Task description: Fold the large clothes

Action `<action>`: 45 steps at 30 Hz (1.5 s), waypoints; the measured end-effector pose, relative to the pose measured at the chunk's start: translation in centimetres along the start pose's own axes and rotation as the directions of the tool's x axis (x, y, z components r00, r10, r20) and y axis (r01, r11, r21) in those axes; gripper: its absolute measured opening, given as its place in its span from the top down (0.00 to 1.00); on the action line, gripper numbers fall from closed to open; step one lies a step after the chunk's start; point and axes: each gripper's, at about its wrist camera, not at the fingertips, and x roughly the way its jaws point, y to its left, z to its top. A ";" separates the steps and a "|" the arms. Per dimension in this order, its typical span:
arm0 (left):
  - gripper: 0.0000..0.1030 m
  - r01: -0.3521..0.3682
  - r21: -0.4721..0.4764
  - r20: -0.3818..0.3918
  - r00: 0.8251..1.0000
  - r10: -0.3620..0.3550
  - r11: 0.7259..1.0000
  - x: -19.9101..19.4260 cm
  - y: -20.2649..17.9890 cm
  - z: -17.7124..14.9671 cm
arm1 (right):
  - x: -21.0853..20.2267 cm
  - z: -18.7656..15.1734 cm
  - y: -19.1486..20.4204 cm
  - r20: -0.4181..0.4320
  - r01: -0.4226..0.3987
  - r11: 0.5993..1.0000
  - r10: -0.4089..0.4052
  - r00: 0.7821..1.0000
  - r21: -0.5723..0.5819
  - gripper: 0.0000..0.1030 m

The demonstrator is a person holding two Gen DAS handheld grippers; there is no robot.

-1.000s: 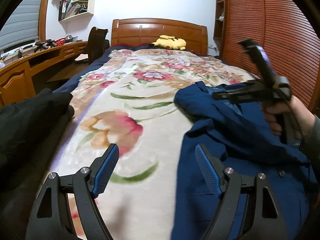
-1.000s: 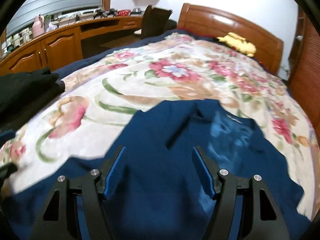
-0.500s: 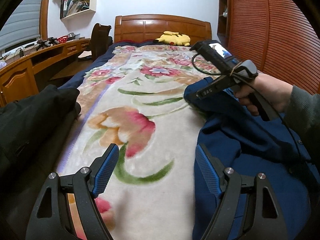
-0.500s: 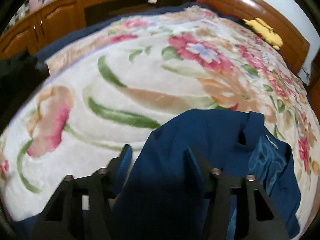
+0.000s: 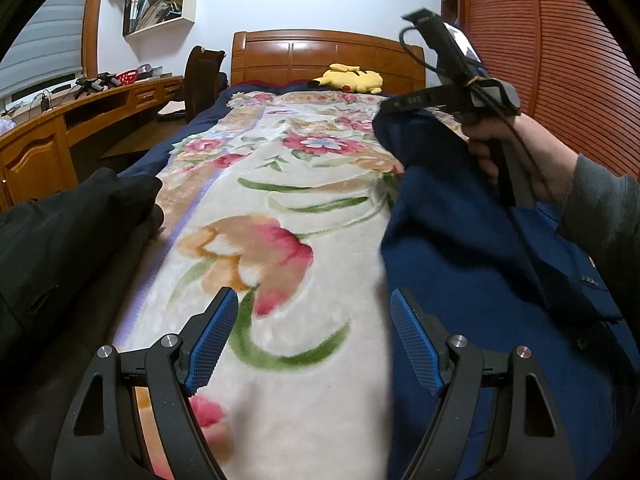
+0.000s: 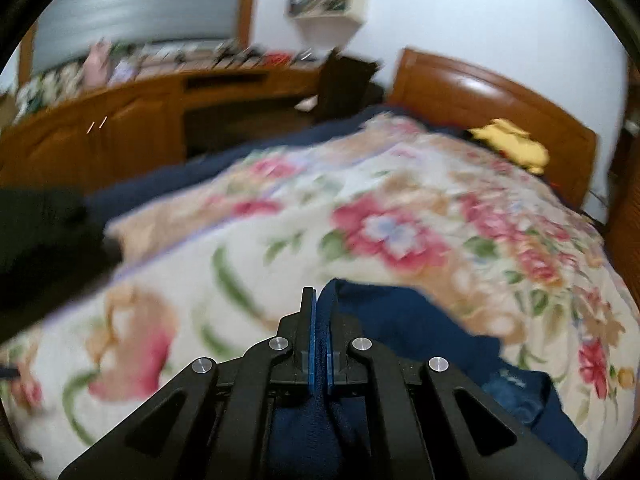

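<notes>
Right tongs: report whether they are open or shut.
Shut on the blue garment: the right tongs have just closed, pads pinching a fold of its cloth.

Bare floral blanket [image 5: 288,184] between garments

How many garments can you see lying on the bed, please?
2: a blue garment on the bed's right side, pinched by the right hand-held gripper, and a black garment at the left edge. Others may be hidden.

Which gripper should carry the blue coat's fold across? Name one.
Right. The right gripper has just closed on a fold of the blue coat and holds it raised. The left gripper hangs open over the blanket, holding nothing.
</notes>
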 end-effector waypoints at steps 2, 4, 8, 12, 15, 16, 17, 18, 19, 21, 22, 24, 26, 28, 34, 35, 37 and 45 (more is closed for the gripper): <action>0.23 -0.001 -0.001 0.000 1.000 0.001 1.000 0.1 0.0 0.1 | 1.1 -0.3 -1.2 -0.059 0.104 0.994 -0.103 0.993 0.022 0.96; 0.23 0.000 -0.003 0.001 1.000 0.000 1.000 0.1 -0.1 0.1 | 3.1 -1.4 -2.5 -0.200 0.173 0.984 -0.161 0.966 0.045 0.72; 0.23 0.011 -0.001 0.017 1.000 -0.011 1.000 -0.1 -0.6 0.3 | 2.8 -4.1 -3.6 -0.254 0.183 0.980 -0.157 0.954 0.079 0.37; 0.23 0.004 0.023 0.014 1.000 -0.005 1.000 0.1 -1.4 0.3 | -0.2 -6.9 -3.6 -0.254 0.179 0.980 -0.153 0.955 0.083 0.37; 0.23 0.017 0.017 0.021 1.000 -0.017 1.000 -0.2 -1.8 0.4 | -3.6 -9.5 -3.7 -0.259 0.186 0.982 -0.171 0.951 0.031 0.37; 0.23 0.021 0.016 0.025 0.999 -0.021 1.000 -0.3 -1.9 0.5 | -4.9 -10.1 -4.2 -0.260 0.188 0.982 -0.174 0.950 0.029 0.37; 0.23 0.026 0.017 0.030 0.999 -0.026 1.000 -0.5 -2.1 0.5 | -6.5 -10.9 -4.6 -0.262 0.186 0.982 -0.171 0.950 0.034 0.37; 0.23 0.029 0.020 0.033 0.999 -0.029 0.999 -0.7 -2.3 0.5 | -8.0 -11.5 -4.6 -0.261 0.183 0.982 -0.167 0.951 0.040 0.37; 0.23 0.031 0.024 0.035 0.999 -0.032 0.999 -0.7 -2.5 0.5 | -9.8 -12.3 -4.8 -0.257 0.186 0.981 -0.168 0.952 0.046 0.37; 0.23 0.039 0.034 0.036 0.999 -0.040 0.999 -0.8 -3.0 0.5 | -12.7 -13.8 -5.0 -0.257 0.206 0.977 -0.188 0.948 0.047 0.37; 0.23 0.043 0.040 0.035 0.998 -0.044 0.998 -0.9 -3.3 0.4 | -14.5 -14.7 -5.1 -0.255 0.218 0.975 -0.198 0.946 0.052 0.37; 0.23 0.050 0.050 0.032 0.998 -0.051 0.998 -1.0 -3.7 0.3 | -17.4 -16.3 -5.6 -0.251 0.235 0.970 -0.210 0.945 0.070 0.37; 0.23 0.055 0.054 0.033 0.998 -0.057 0.997 -1.1 -4.1 0.2 | -20.0 -17.5 -5.9 -0.250 0.253 0.963 -0.222 0.943 0.097 0.37; 0.25 0.061 0.055 0.034 0.997 -0.063 0.997 -1.3 -4.3 0.2 | -22.3 -18.6 -6.0 -0.242 0.266 0.956 -0.230 0.943 0.126 0.37; 0.41 0.111 0.058 0.028 0.993 -0.113 0.992 -1.7 -5.3 0.3 | -26.7 -22.0 -6.2 -0.239 0.295 0.936 -0.247 0.939 0.194 0.37; 0.42 0.112 0.065 0.026 0.993 -0.114 0.992 -1.7 -5.5 0.4 | -26.8 -22.7 -6.2 -0.244 0.294 0.933 -0.242 0.939 0.207 0.37; 0.44 0.110 0.073 0.020 0.994 -0.112 0.991 -1.7 -5.9 0.5 | -26.4 -24.5 -6.2 -0.268 0.291 0.926 -0.224 0.937 0.241 0.37; 0.45 0.078 0.126 -0.039 0.997 -0.073 0.989 1.3 -7.0 2.9 | -24.2 -28.4 -6.7 -0.307 0.270 0.902 -0.166 0.937 0.336 0.37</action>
